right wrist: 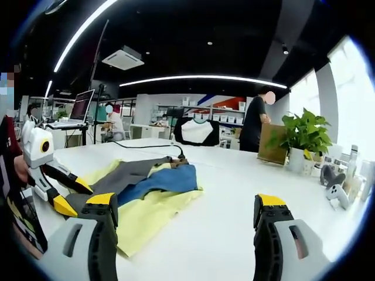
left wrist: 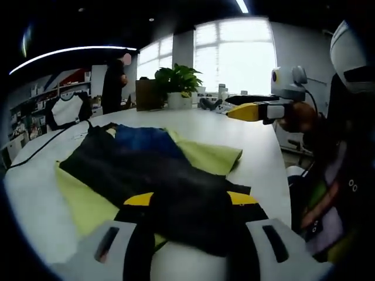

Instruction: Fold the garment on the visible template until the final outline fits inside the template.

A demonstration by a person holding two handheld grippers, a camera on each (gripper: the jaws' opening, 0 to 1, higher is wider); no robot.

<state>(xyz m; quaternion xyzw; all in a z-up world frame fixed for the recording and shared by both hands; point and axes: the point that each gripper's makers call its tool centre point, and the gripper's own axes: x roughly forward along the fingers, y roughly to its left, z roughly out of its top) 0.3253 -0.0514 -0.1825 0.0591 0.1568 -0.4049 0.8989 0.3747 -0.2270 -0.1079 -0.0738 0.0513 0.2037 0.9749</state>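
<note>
Dark garment (left wrist: 158, 175) spread over a yellow-green template (left wrist: 211, 155) on the white counter (left wrist: 258, 170) — both claws near it.

In the left gripper view the left claw (left wrist: 190, 202) has its yellow-tipped jaws on either side of the garment's near edge, cloth lying between them; whether they pinch it cannot be told. The garment is black with a blue panel (left wrist: 146, 139) at its far end, and the template shows past it on both sides. In the right gripper view the right claw (right wrist: 186, 211) is spread wide and holds nothing, over bare counter beside the template — the left claw (right wrist: 67, 196) sits at the garment's edge. A potted plant (right wrist: 302, 137) stands farther back.
</note>
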